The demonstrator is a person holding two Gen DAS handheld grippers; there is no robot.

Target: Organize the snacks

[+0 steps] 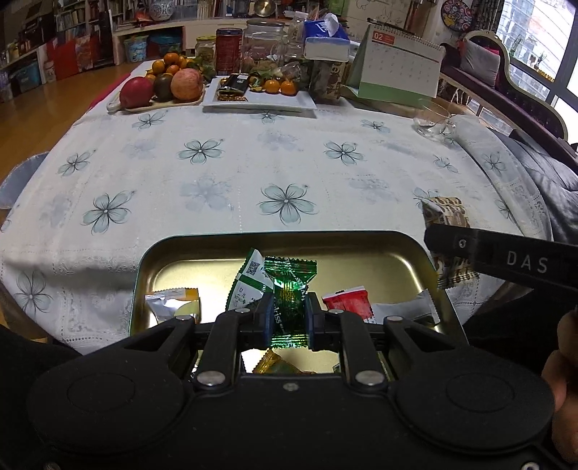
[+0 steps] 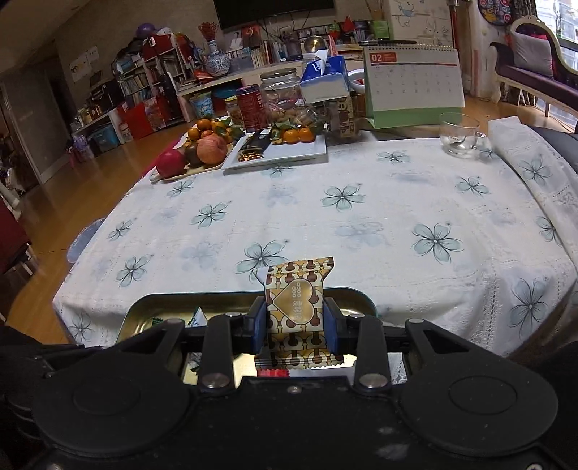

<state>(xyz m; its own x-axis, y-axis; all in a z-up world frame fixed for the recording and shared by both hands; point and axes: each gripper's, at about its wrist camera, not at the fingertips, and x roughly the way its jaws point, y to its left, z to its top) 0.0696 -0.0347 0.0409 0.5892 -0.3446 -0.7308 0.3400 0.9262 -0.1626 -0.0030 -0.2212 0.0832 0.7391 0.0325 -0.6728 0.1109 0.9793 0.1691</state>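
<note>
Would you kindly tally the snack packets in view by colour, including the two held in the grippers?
Green foil packet: 1
Green-and-white packet: 1
Red packet: 1
Orange-and-silver packet: 1
White packet: 1
Amber packet: 1
Brown-and-gold packet: 1
Total: 7

Beyond the fingers, a wooden floor (image 2: 108, 173) runs left to crowded bookshelves (image 2: 151, 79). A dark screen (image 2: 274, 11) hangs on the far wall. To the right, a sofa (image 2: 534, 72) stands by a bright window (image 1: 534, 43).
</note>
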